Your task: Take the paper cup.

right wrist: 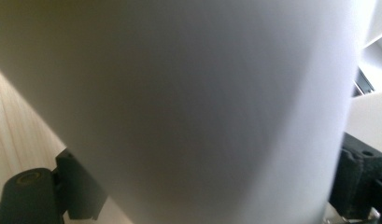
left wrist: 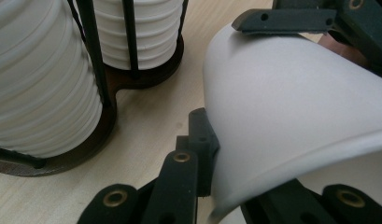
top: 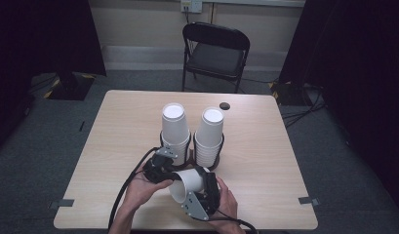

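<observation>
Item: paper cup [top: 189,181], lying sideways. I am pinching its rim with the left gripper [top: 164,171]; the right gripper [top: 205,191] jaws straddle its body, apart. Advice: keeping the rim pinch light, avoiding creasing.

The cup [left wrist: 291,102] is matt white paper with a smooth wall; the stacked cups [left wrist: 34,88] show ribbed white rims. The tabletop [top: 265,146] is pale wood-grain laminate with a low sheen, and the holder base [left wrist: 93,144] is dark brown wood with black metal rods [left wrist: 93,51]. Each tool has matt black plastic jaws with brass-coloured rivets [left wrist: 181,157]
</observation>
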A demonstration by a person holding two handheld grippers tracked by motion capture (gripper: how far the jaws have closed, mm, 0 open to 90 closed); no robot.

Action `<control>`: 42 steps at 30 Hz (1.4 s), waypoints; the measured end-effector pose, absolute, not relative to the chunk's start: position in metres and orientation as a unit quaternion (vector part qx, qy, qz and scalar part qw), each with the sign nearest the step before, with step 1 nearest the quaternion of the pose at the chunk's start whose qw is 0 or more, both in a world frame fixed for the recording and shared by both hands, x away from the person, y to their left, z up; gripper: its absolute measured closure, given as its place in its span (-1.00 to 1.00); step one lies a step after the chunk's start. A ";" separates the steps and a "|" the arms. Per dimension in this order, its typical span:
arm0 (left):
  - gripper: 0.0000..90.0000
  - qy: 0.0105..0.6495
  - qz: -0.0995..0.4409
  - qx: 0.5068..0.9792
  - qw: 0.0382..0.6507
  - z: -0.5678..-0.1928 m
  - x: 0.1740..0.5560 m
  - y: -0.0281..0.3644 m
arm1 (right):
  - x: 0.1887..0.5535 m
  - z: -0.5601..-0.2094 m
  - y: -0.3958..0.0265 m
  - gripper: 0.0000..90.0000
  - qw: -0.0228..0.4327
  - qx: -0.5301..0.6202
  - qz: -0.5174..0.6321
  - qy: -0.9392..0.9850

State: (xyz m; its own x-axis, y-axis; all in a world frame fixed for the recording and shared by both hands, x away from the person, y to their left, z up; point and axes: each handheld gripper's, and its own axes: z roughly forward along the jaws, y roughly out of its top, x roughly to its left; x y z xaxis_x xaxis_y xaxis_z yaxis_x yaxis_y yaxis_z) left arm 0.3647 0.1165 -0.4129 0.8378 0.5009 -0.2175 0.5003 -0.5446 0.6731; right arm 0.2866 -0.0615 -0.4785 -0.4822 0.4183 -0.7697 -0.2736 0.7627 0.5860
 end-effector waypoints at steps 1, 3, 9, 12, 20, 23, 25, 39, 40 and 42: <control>0.92 0.287 0.000 0.877 0.385 -0.413 0.365 0.117 | 0.286 -0.479 -0.060 -0.74 0.509 0.046 0.342 0.789; 0.92 0.290 -0.007 0.875 0.388 -0.412 0.366 0.118 | 0.286 -0.479 -0.060 -0.74 0.513 0.042 0.346 0.784; 0.91 0.295 -0.013 0.871 0.393 -0.412 0.368 0.119 | 0.284 -0.476 -0.057 -0.74 0.517 0.033 0.355 0.779; 0.91 0.300 -0.016 0.868 0.394 -0.413 0.369 0.117 | 0.283 -0.475 -0.054 -0.76 0.518 0.031 0.355 0.777; 0.92 0.309 -0.012 0.869 0.387 -0.415 0.370 0.114 | 0.279 -0.473 -0.046 -0.76 0.530 0.003 0.351 0.772; 0.91 0.312 -0.020 0.867 0.388 -0.416 0.372 0.114 | 0.278 -0.472 -0.044 -0.76 0.533 -0.002 0.349 0.771; 0.90 0.316 -0.019 0.865 0.390 -0.417 0.371 0.114 | 0.278 -0.472 -0.044 -0.76 0.533 0.000 0.349 0.771; 0.90 0.314 -0.008 0.851 0.420 -0.424 0.367 0.113 | 0.280 -0.469 -0.051 -0.75 0.496 0.025 0.376 0.782; 0.89 0.314 -0.007 0.849 0.425 -0.424 0.367 0.113 | 0.280 -0.469 -0.051 -0.75 0.493 0.030 0.382 0.781; 0.83 0.313 0.001 0.846 0.432 -0.424 0.366 0.114 | 0.280 -0.467 -0.053 -0.75 0.483 0.039 0.395 0.780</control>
